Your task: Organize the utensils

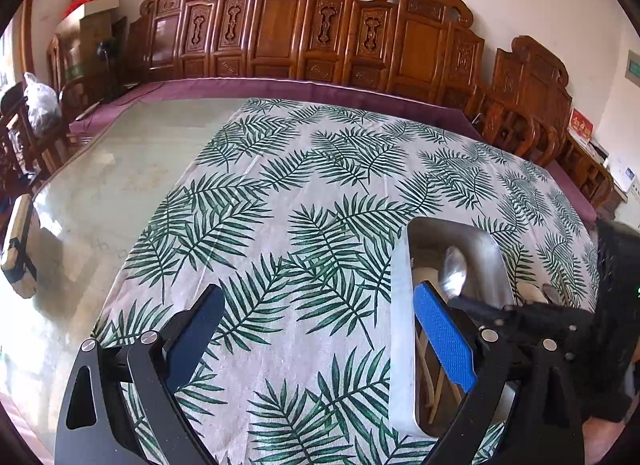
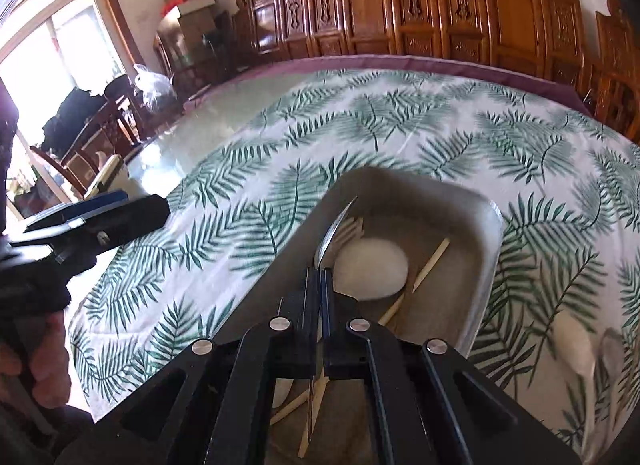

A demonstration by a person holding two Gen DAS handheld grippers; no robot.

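Home dining room: carved wooden chairs (image 1: 280, 21)

My right gripper (image 2: 319, 293) has its fingers clamped together on a metal spoon (image 2: 332, 231). My left gripper (image 1: 320, 329) hangs alongside, fingers spread wide apart, gripping nothing.

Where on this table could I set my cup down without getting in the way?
Bare leaf-print cloth lies open left of the metal tray and beyond it; the bare glass further left too. The tray holds utensils, and two spoons lie right of it.
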